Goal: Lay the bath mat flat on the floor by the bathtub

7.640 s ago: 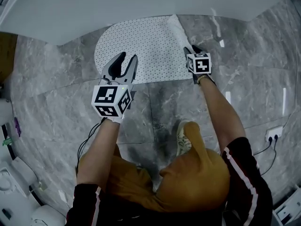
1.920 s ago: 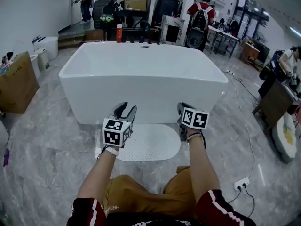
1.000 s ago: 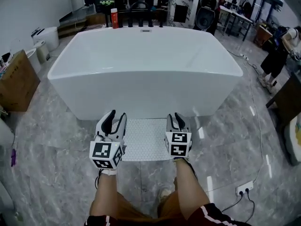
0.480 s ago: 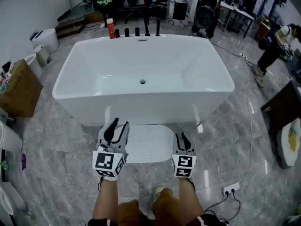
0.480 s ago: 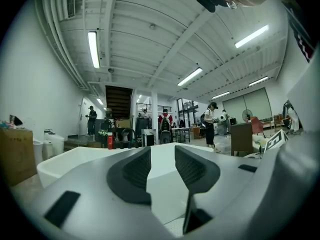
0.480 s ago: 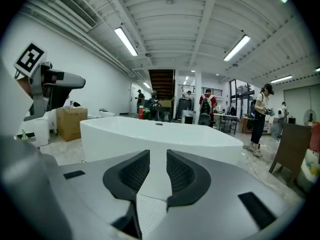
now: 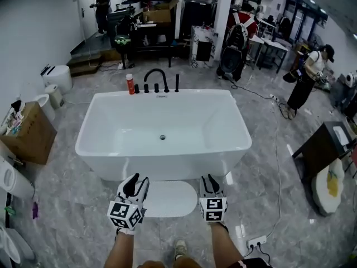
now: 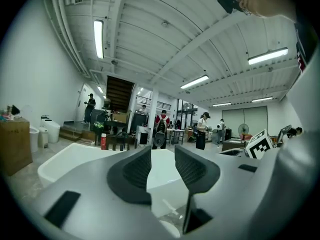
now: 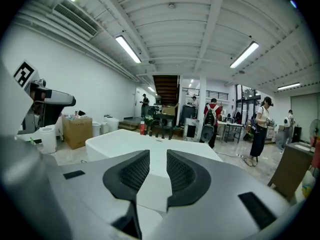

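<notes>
The white dotted bath mat [image 7: 168, 199] lies flat on the grey marble floor, right against the front wall of the white bathtub [image 7: 167, 169]. My left gripper [image 7: 135, 184] hangs in the air over the mat's left end, open with nothing between its jaws. My right gripper [image 7: 210, 181] is held just off the mat's right end, jaws also apart and empty. In the left gripper view, the left gripper [image 8: 162, 159] points at the bathtub [image 8: 75, 159]. In the right gripper view, the right gripper [image 9: 157, 171] faces the bathtub [image 9: 150, 144] too.
A black tap [image 7: 156, 78] and a red bottle [image 7: 130, 84] stand at the tub's far rim. A cardboard box [image 7: 28, 133] sits left, a dark table [image 7: 323, 147] right, a power strip [image 7: 255, 242] near my right side. People stand in the background.
The head view has pulled up and back, showing the whole tub and room. Both grippers have lifted away from the mat and stay empty; the mat has not moved.
</notes>
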The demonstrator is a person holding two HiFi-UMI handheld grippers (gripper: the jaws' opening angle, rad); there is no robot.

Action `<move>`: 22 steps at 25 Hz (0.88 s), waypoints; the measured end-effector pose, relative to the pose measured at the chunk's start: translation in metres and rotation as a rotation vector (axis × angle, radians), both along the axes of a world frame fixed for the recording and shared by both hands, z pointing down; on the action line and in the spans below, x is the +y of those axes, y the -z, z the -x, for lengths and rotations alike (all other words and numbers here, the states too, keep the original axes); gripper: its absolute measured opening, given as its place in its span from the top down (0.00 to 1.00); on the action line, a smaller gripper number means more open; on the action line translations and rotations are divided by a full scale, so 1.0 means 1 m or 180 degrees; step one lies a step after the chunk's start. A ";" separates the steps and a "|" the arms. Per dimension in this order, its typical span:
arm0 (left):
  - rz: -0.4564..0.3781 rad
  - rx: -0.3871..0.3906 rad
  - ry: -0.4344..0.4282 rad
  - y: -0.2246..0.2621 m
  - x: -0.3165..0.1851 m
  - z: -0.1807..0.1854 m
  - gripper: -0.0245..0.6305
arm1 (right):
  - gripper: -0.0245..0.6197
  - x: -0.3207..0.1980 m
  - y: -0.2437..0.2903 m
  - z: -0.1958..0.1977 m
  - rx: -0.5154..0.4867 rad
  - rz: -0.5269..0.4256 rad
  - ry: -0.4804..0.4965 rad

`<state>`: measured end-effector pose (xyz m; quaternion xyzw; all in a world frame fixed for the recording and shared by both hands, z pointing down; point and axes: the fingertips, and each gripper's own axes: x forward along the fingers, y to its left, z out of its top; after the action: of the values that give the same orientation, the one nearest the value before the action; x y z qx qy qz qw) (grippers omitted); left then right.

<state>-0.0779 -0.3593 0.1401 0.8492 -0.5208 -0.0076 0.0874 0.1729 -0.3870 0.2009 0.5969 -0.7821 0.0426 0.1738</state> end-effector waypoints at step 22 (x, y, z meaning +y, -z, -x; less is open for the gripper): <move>-0.0229 0.0236 0.0031 0.181 0.092 0.069 0.72 | 0.79 0.086 0.193 0.025 -0.0039 -0.0322 0.0005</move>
<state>-0.1471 -0.2677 -0.0408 0.8484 -0.5207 -0.0582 0.0759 0.1480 -0.3007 0.0083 0.6040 -0.7849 0.0065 0.1386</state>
